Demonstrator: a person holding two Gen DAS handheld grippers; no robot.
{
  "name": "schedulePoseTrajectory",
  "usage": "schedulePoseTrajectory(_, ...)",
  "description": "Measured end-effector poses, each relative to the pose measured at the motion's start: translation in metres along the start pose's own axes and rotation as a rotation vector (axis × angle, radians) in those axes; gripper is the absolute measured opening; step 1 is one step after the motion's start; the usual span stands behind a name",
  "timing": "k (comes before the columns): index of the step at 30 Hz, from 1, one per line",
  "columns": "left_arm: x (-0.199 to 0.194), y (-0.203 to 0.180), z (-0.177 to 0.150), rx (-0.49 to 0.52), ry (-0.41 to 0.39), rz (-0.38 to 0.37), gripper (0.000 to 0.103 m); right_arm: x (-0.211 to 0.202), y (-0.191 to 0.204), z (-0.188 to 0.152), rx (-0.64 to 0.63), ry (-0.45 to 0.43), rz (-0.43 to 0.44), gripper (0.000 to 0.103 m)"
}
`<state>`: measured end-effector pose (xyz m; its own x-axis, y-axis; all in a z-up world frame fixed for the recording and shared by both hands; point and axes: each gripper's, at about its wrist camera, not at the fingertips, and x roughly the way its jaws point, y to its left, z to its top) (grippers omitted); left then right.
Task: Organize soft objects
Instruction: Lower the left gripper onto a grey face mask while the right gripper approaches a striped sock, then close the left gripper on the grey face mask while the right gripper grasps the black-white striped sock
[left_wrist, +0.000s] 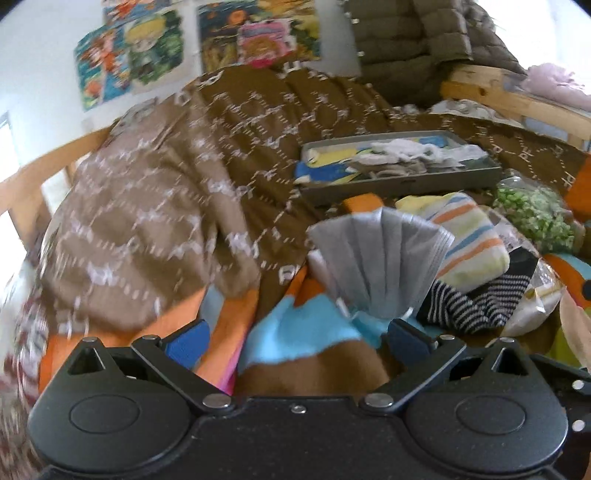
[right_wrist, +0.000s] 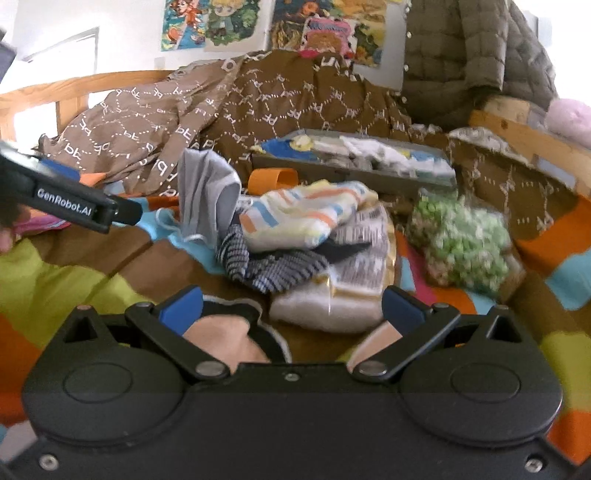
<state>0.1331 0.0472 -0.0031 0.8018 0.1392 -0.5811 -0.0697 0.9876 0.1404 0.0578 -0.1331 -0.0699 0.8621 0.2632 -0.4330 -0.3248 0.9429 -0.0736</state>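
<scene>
Both the left gripper (left_wrist: 295, 328) and the right gripper (right_wrist: 290, 304) are spread wide, nothing held. A grey face mask (left_wrist: 380, 258) is seen just beyond the left fingers, crowded by a striped sock (left_wrist: 469, 236), a dark striped cloth (left_wrist: 469, 302) and a bag of green pieces (left_wrist: 535, 210). The grey tray (left_wrist: 399, 181) of folded items lies behind them on the brown quilt (left_wrist: 240, 129).

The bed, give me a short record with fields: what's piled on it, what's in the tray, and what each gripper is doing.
surface: patchwork blanket
pile: gray face mask, striped socks, dark striped sock, bag of green bits
tray: holds folded cloths and socks
left gripper: open, the mask stands close to its right finger
right gripper: open, empty, facing the pile
</scene>
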Motion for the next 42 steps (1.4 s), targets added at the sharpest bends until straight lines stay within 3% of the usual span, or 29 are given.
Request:
schedulePoseTrajectory(8, 0.03, -0.008, 0.033, 0.042, 0.048, -0.105, 0.102, 0.038, -0.002, 0.022, -0.05, -0.029, 0.01, 0.102)
schedulePoseTrajectory(16, 0.052, -0.019, 0.048, 0.069, 0.033, -0.169, 0.096, 0.072, -0.01, 0.024, -0.017, -0.009, 0.037, 0.102)
schedulePoseTrajectory(26, 0.071, -0.019, 0.058, -0.015, 0.074, -0.213, 0.093, 0.083, -0.002, 0.018, -0.03, 0.01, 0.076, 0.084)
schedulePoseTrajectory(34, 0.084, -0.026, 0.057, -0.039, 0.143, -0.246, 0.052, 0.079, -0.001, 0.017, -0.027, 0.007, 0.095, 0.073)
schedulePoseTrajectory(42, 0.092, -0.03, 0.056, -0.049, 0.18, -0.249, 0.035, 0.076, 0.002, 0.015, -0.046, -0.003, 0.093, 0.067)
